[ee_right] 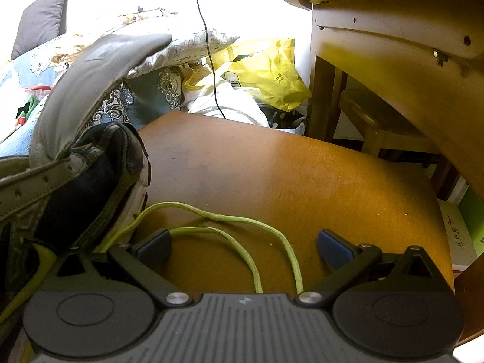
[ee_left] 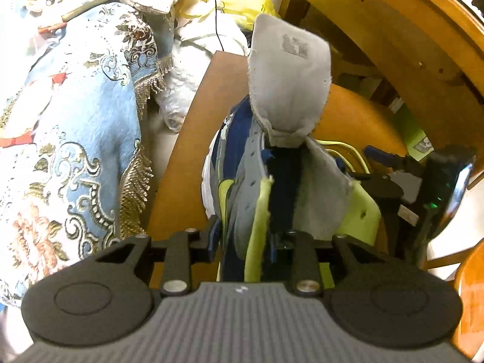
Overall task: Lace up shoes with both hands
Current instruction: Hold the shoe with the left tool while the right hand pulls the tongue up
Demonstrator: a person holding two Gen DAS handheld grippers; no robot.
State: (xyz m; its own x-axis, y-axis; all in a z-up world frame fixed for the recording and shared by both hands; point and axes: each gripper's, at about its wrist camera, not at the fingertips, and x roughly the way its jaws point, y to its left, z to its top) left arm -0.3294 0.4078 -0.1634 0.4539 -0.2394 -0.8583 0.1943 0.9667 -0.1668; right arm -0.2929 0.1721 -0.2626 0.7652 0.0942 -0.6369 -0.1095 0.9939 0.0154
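Observation:
A blue, grey and lime shoe (ee_left: pixel 242 163) stands on a brown wooden seat (ee_left: pixel 181 163), its grey tongue (ee_left: pixel 290 81) pulled upright. My left gripper (ee_left: pixel 246 237) straddles the shoe's left eyelet flap (ee_left: pixel 245 208), one pad outside and one inside the opening, both against it. In the right wrist view the shoe (ee_right: pixel 90 175) sits at the left, and its lime lace (ee_right: pixel 230 220) trails in two strands over the seat (ee_right: pixel 287 175). Those strands pass between the wide-apart fingers of my right gripper (ee_right: pixel 245 245), untouched by either pad. That right gripper (ee_left: pixel 393 166) also shows beside the shoe.
Blue patterned cushions (ee_left: pixel 78 115) crowd the seat's left edge. A yellow plastic bag (ee_right: pixel 269 72) and a black cable (ee_right: pixel 211 60) lie beyond the far edge. A wooden table frame (ee_right: pixel 393 54) overhangs the right side, with a small stool (ee_right: pixel 372 118) under it.

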